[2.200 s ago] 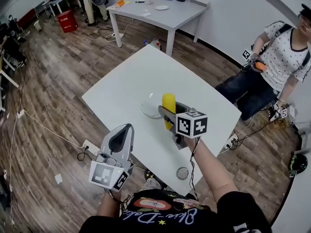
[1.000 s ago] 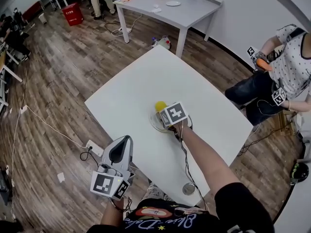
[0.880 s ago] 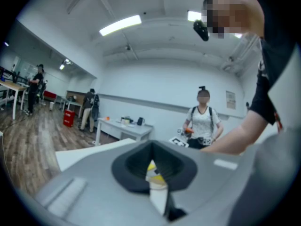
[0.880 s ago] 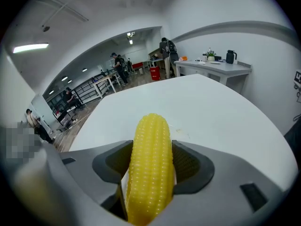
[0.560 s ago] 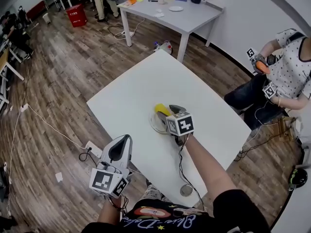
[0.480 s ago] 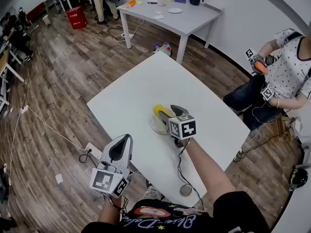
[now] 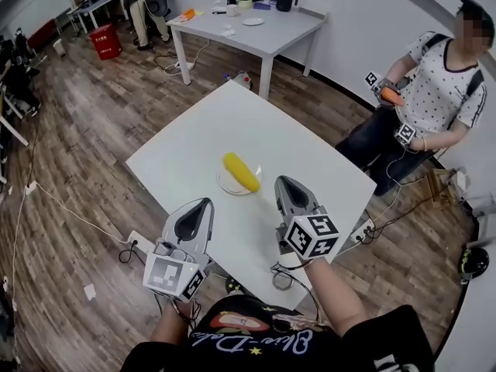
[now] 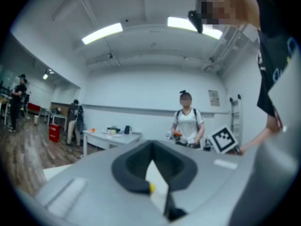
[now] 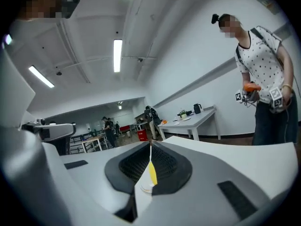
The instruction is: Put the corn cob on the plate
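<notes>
The yellow corn cob (image 7: 241, 172) lies across the small white plate (image 7: 225, 184) near the middle of the white table (image 7: 194, 142). My right gripper (image 7: 282, 180) hovers just right of the plate, apart from the corn, shut and holding nothing. In the right gripper view, a sliver of corn cob (image 9: 152, 172) and plate (image 9: 146, 189) shows through the slit between the closed jaws. At the table's near edge, left of and nearer than the plate, my left gripper (image 7: 204, 203) is shut and empty. Its own view looks level across the room.
A person (image 7: 434, 91) sits past the table's right corner holding marker-cubed grippers. A second white table (image 7: 256, 25) with a kettle and dishes stands at the back. A red bin (image 7: 106, 39) and a cable (image 7: 70, 208) are on the wooden floor at left.
The right gripper let go of the corn cob, leaving it on the plate, then drew back toward me, rose and shut. The left gripper lifted slightly.
</notes>
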`<state>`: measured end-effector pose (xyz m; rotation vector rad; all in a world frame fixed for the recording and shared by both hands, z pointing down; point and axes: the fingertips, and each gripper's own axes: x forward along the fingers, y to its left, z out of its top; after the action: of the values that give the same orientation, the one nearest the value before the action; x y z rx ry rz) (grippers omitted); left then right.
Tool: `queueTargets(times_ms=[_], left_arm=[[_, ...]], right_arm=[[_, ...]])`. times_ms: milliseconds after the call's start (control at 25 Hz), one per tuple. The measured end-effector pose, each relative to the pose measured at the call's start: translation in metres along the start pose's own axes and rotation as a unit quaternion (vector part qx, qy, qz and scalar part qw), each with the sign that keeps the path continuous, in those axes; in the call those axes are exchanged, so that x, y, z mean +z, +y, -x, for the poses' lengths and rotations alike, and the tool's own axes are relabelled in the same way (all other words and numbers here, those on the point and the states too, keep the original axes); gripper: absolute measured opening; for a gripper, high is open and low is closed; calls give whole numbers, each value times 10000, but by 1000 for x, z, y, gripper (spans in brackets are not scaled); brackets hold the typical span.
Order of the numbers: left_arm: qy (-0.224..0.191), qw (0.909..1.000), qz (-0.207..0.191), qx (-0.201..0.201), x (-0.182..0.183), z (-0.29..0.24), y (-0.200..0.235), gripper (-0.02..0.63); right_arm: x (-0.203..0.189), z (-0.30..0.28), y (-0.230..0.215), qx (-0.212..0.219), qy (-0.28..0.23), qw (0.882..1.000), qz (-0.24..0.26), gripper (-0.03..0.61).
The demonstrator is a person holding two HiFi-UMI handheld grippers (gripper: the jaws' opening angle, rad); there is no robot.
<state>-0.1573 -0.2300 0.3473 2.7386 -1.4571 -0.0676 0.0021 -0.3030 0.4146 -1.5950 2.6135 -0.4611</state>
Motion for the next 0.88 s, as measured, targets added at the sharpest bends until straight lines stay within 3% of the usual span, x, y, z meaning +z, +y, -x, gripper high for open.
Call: queueTargets(times_ms=[280,880], left_arm=[[-63,9994,-46,-344,6,-5,-35,3],[-177,9989,-198,-378,22,-2,-54,3]], right_arm=[[12,62,23,120,-126,9991,393,14],[31,78,40,404,-217,9976,524,14]])
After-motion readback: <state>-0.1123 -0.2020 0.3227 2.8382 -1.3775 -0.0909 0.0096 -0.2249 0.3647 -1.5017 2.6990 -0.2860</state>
